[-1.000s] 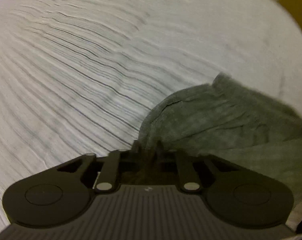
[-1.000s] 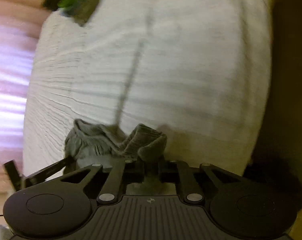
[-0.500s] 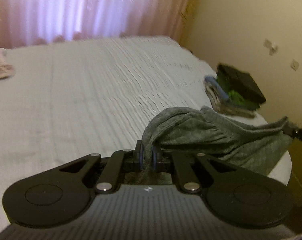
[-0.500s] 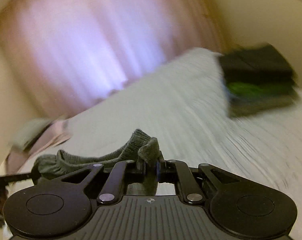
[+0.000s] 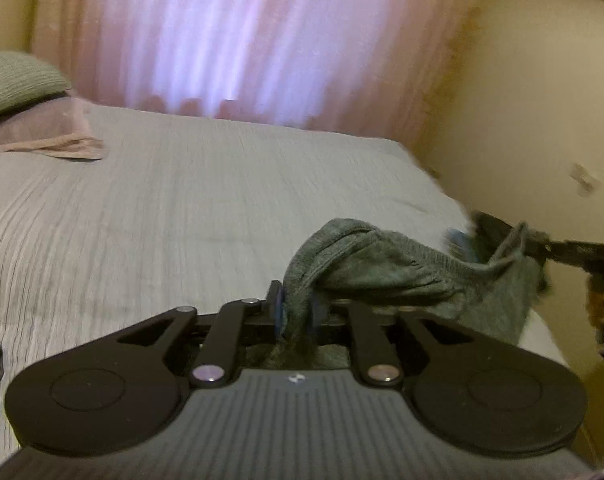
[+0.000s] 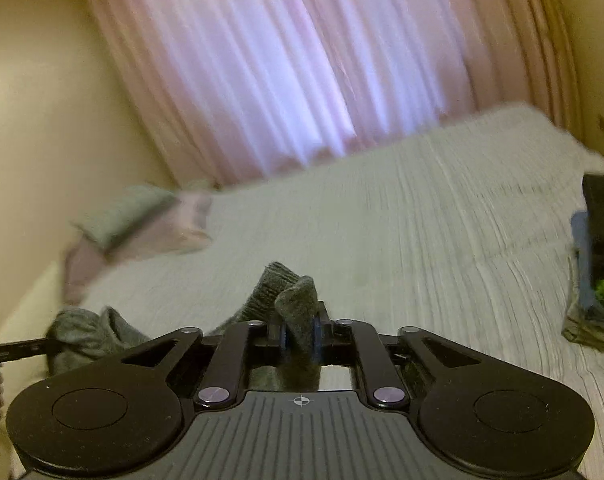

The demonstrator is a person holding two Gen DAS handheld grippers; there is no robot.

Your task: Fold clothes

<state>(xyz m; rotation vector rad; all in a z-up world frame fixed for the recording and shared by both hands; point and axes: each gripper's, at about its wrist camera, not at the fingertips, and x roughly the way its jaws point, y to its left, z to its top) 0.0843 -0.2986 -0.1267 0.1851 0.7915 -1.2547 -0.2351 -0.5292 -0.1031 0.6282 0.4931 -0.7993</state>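
A grey knit garment hangs stretched in the air above the white bed. My left gripper is shut on one end of its ribbed edge. My right gripper is shut on the other end. In the left wrist view the right gripper shows at the far right, pinching the cloth. In the right wrist view the left gripper shows at the far left, with grey cloth bunched at it.
A stack of folded clothes, dark on top with green and blue, lies at the bed's right edge. A green pillow and pink cloth lie at the far left. Pink curtains hang behind the bed. A yellow wall stands on the right.
Both grippers have lifted the grey garment off the bed and tilted up from looking down at the sheet to looking level across the bed toward the curtains.
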